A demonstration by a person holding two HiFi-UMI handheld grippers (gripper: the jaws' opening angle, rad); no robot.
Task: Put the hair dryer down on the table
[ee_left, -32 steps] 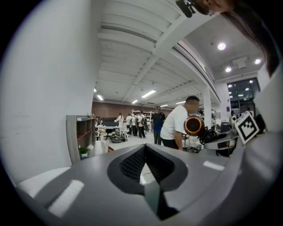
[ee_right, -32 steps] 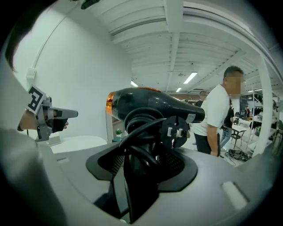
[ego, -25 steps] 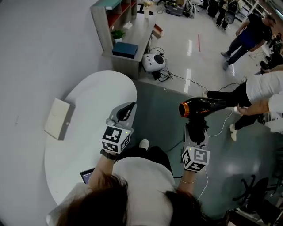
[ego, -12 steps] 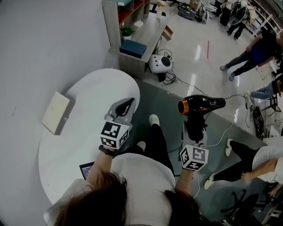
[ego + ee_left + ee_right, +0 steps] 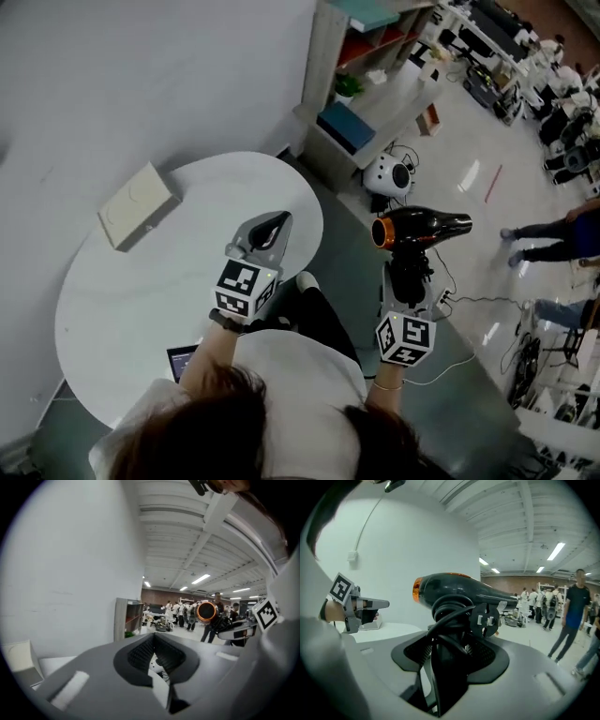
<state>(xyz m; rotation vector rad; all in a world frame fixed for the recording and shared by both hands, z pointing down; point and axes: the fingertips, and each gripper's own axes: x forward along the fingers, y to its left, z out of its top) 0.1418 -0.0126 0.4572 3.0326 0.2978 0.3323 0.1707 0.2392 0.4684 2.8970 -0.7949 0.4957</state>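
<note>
Clamping the black, orange-ringed hair dryer (image 5: 422, 228) by its handle, my right gripper (image 5: 410, 272) held it in the air beside the round white table (image 5: 141, 300); my left gripper (image 5: 265, 232) hung over that table, jaws apart and empty.

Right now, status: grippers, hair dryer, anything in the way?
Left gripper open, empty, over the table. Right gripper shut on the hair dryer, held aloft over the floor beside the table. Beige box near the table's far edge, likely clear.
</note>
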